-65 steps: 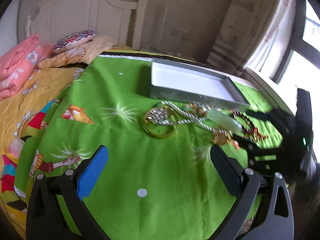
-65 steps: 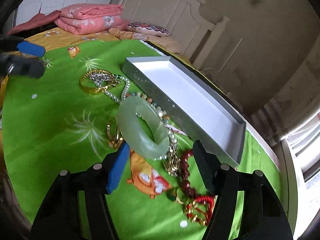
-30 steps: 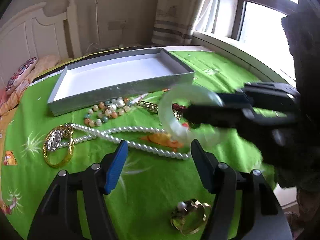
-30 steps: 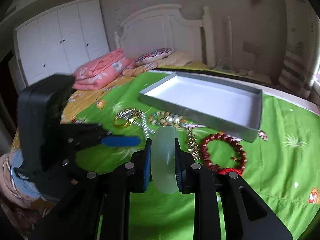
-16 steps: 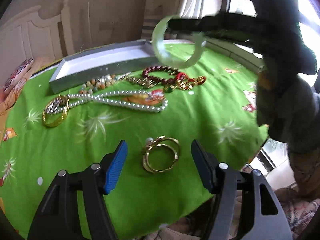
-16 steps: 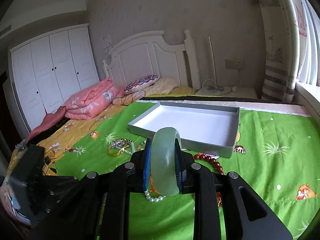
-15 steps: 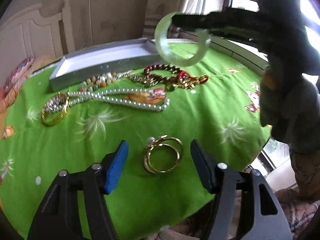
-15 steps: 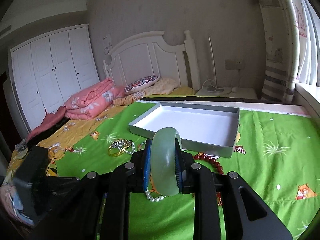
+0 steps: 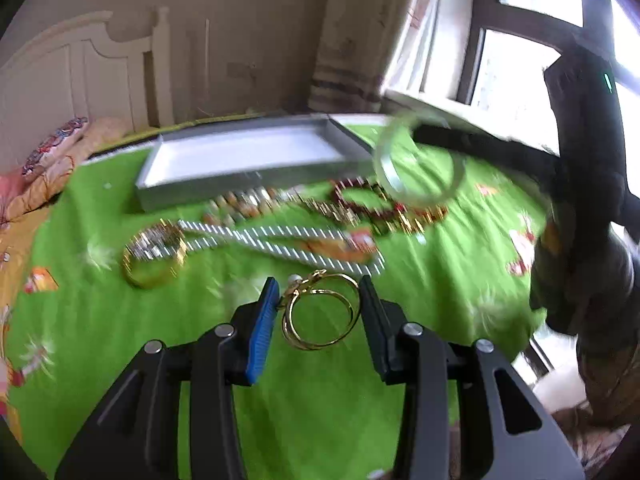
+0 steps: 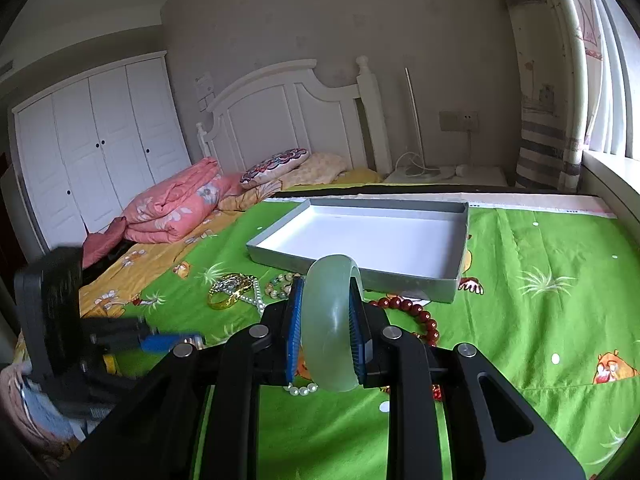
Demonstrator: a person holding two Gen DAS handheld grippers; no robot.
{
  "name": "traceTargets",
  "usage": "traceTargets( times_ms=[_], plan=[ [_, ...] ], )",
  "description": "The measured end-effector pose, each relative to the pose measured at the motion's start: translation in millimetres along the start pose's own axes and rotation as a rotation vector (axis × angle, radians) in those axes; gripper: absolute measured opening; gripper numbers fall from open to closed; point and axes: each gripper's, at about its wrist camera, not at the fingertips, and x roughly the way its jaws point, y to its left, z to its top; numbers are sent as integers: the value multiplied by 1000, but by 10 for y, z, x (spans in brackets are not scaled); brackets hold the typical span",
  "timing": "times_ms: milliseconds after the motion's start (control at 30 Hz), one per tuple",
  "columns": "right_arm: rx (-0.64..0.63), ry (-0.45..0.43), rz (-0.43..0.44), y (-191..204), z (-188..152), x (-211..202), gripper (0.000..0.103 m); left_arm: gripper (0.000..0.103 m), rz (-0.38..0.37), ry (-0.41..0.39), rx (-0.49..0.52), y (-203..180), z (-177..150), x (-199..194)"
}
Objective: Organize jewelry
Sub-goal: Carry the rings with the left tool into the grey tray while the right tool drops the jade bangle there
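- Right gripper (image 10: pixel 326 328): clamped on the jade bangle (image 10: pixel 329 320), pads pressing its two flat faces; the ring stands on edge between the fingers, its opening facing sideways across them.
- Grey tray (image 10: pixel 352 270): straight ahead of the right gripper and a little below, white floor bare, long axis running left to right across the gripper's line. Near wall faces the bangle.
- Left gripper (image 9: pixel 318 308): jaws closing around the pair of gold rings (image 9: pixel 320 314), which lie flat on the green sheet (image 9: pixel 304 412) between the fingers. Left blue pad looks to be at the rings' edge, right pad just beside them; no firm press visible yet, so I read it as not yet gripping.
- Rest of the jewelry, lying ahead of the left gripper: pearl strand (image 9: pixel 280 240), gold bangle (image 9: pixel 154 260) ahead-left, red bead bracelet (image 9: pixel 372 200) near the tray.
- Judgement: the right hand is the nearer to the tray and already loaded; its move turns on carrying the bangle forward over the near wall.
- Left view is motion-blurred; fine contact hard to confirm.
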Motion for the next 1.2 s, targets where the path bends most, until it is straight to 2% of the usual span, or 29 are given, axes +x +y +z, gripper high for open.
traceTargets(
  times_ms=[300, 467, 700, 900, 1100, 1200],
  plan=[
    [-23, -9, -12, -12, 159, 74, 23, 40, 23, -45, -62, 385, 575, 106],
    [-25, 15, -12, -118, 299, 263, 23, 40, 46, -28, -71, 554, 788, 291],
    [-35, 61, -81, -363, 574, 703, 23, 40, 74, 16, -99, 826, 1166, 713],
    [-76, 159, -177, -612, 748, 1261, 23, 40, 112, 91, -129, 1081, 1435, 1236],
    [-251, 245, -375, -650, 785, 1708, 23, 40, 159, 126, -176, 1350, 1570, 1565],
    [-321, 274, -431, -643, 768, 1868, 23, 40, 189, 138, -198, 1465, 1593, 1666]
  ],
)
